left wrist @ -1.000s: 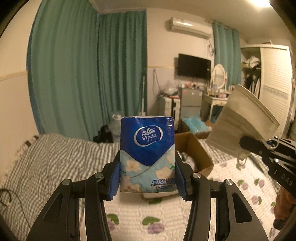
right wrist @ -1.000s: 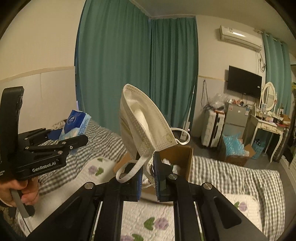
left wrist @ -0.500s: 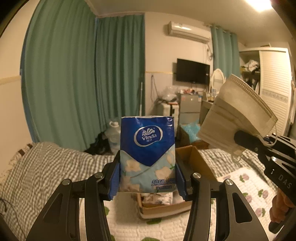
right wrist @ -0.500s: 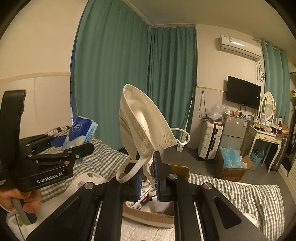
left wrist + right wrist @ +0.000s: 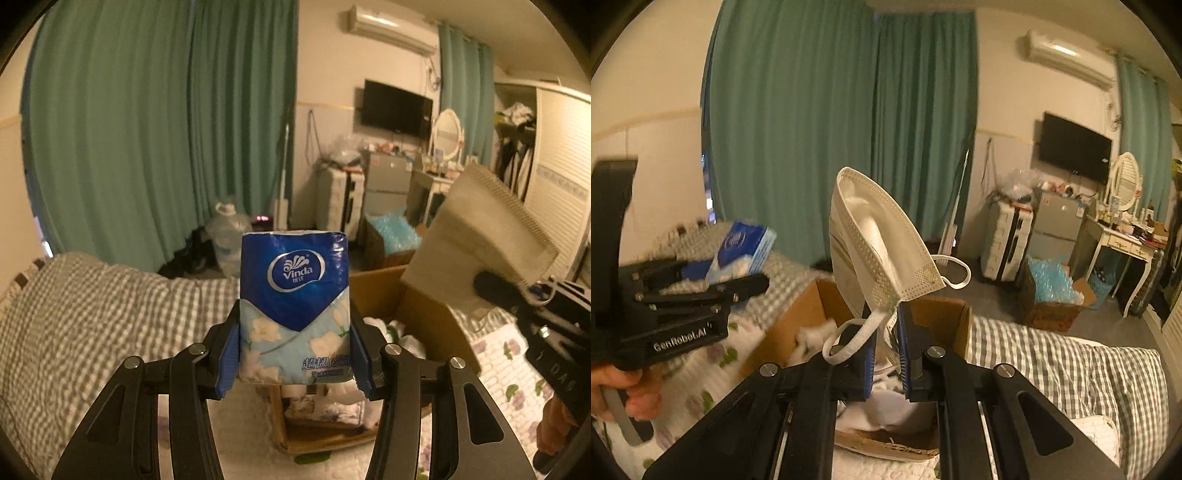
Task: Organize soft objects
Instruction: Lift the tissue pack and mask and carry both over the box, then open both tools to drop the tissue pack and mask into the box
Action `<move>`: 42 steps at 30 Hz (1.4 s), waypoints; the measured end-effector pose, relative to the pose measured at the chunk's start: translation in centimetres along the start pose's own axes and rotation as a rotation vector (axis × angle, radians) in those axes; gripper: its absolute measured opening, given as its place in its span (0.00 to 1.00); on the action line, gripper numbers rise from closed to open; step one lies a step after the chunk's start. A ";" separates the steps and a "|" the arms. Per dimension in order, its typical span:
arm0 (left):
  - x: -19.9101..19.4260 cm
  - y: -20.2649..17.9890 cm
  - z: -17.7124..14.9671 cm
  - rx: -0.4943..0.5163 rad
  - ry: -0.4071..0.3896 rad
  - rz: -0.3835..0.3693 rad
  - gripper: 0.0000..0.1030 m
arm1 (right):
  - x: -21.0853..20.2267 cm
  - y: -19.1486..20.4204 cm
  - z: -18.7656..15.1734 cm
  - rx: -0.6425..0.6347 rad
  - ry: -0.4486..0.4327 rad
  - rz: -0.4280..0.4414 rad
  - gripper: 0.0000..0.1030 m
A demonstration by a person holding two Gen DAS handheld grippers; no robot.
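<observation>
My left gripper [image 5: 293, 354] is shut on a blue Vinda tissue pack [image 5: 293, 302] and holds it upright above the near edge of an open cardboard box [image 5: 373, 295] on the bed. The pack also shows in the right wrist view [image 5: 740, 249]. My right gripper [image 5: 886, 350] is shut on a white folded face mask [image 5: 875, 243], held upright over the same box [image 5: 809, 310]. The mask also shows in the left wrist view [image 5: 480, 236]. White soft items lie inside the box.
The box sits on a bed with a flower-print quilt [image 5: 509, 369] and a grey checked blanket [image 5: 92, 306]. Green curtains [image 5: 147, 129] hang behind. A second box of blue plastic [image 5: 1052, 291], a suitcase, a fridge and a dressing table stand on the floor beyond.
Both grippers have come down and forward over the cardboard box, which now shows larger and closer beneath them. Both still hold their objects.
</observation>
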State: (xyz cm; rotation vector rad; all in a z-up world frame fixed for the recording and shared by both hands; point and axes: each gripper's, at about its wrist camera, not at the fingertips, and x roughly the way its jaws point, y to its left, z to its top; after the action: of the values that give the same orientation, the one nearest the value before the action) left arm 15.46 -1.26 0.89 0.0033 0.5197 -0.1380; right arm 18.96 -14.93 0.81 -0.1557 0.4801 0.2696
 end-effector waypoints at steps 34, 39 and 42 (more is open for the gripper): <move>8.2 -2.5 -3.1 0.014 0.286 -0.023 0.52 | 8.6 -0.5 -5.0 -0.028 0.306 0.011 0.59; 6.6 -2.2 -1.8 -0.001 0.226 -0.001 0.74 | 6.6 -1.2 -4.0 -0.005 0.233 -0.002 0.72; 5.2 -2.3 -0.9 0.016 0.161 0.020 0.81 | 5.3 -1.4 -3.3 0.003 0.197 -0.017 0.77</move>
State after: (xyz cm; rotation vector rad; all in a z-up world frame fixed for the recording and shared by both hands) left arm 19.13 -4.15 -2.41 0.0356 0.6789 -0.1225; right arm 22.45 -15.83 -4.48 -0.1842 0.6742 0.2385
